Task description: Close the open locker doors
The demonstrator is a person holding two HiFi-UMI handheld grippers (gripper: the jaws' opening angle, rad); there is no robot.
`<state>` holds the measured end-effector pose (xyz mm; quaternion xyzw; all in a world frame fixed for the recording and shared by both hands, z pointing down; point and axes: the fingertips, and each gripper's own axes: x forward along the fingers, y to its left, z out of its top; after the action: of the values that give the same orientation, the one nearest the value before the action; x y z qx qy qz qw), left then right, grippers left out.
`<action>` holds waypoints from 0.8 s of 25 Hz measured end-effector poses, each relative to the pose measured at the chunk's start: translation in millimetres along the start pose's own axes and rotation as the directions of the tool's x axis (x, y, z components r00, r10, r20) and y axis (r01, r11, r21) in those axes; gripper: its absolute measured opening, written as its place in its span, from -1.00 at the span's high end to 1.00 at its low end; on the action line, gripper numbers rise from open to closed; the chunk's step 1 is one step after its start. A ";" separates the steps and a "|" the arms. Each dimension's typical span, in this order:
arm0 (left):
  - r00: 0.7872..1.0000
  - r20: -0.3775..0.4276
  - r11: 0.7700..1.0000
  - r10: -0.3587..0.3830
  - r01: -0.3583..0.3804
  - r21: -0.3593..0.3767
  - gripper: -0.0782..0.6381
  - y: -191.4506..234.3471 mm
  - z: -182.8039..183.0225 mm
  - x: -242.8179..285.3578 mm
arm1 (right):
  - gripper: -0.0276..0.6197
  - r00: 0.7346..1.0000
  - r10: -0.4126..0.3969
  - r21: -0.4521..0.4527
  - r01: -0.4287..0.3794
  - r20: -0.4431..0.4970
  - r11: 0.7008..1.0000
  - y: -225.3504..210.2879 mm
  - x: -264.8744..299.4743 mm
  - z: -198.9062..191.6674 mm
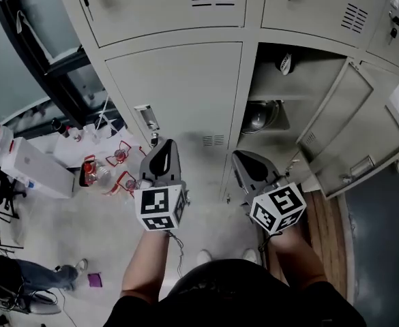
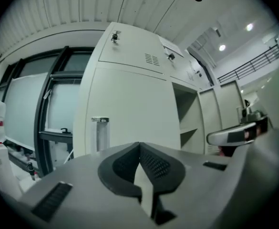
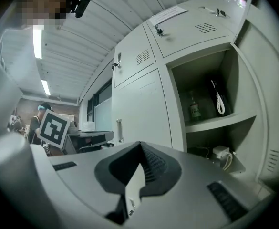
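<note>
Your right gripper (image 1: 248, 163) and left gripper (image 1: 162, 154) are both clenched on nothing. Open locker door (image 1: 356, 133) stands at frame right, to the right of the right gripper, the nearer one; it likely needs swinging leftward.

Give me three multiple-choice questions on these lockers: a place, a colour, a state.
1. In the head view, the open locker stands where from the closed door? A left; B right; C below.
2. The closed door's colour? A red; B pale grey; C blue.
3. The left gripper has its jaws: A wide apart; B shut on a handle; C shut, empty.
Answers: B, it lies right of that door; B, the panel is pale grey; C, the jaws meet with nothing between.
</note>
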<state>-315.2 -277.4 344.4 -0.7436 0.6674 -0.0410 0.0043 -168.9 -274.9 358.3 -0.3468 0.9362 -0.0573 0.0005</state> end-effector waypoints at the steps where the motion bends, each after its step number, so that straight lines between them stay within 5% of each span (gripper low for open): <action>1: 0.999 -0.010 0.999 -0.034 0.034 0.009 0.77 -10.8 -1.5 -1.1 | 0.91 1.000 -0.009 0.000 0.009 0.003 1.000 -0.6 -4.5 0.2; 9: 0.959 -0.035 0.959 -0.281 0.282 0.028 0.77 -105.3 -3.2 -8.0 | 0.91 0.991 -0.132 -0.003 0.132 0.024 0.991 -25.4 -64.7 4.4; 20: 0.800 0.008 0.800 -0.600 0.600 0.027 0.77 -250.9 8.3 -16.6 | 0.91 0.924 -0.379 0.006 0.379 0.054 0.925 -80.4 -179.6 12.8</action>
<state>-67.5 -234.0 350.5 -0.9167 0.3973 -0.0418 0.0048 20.3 -220.2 347.3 -0.5226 0.8513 -0.0449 0.0139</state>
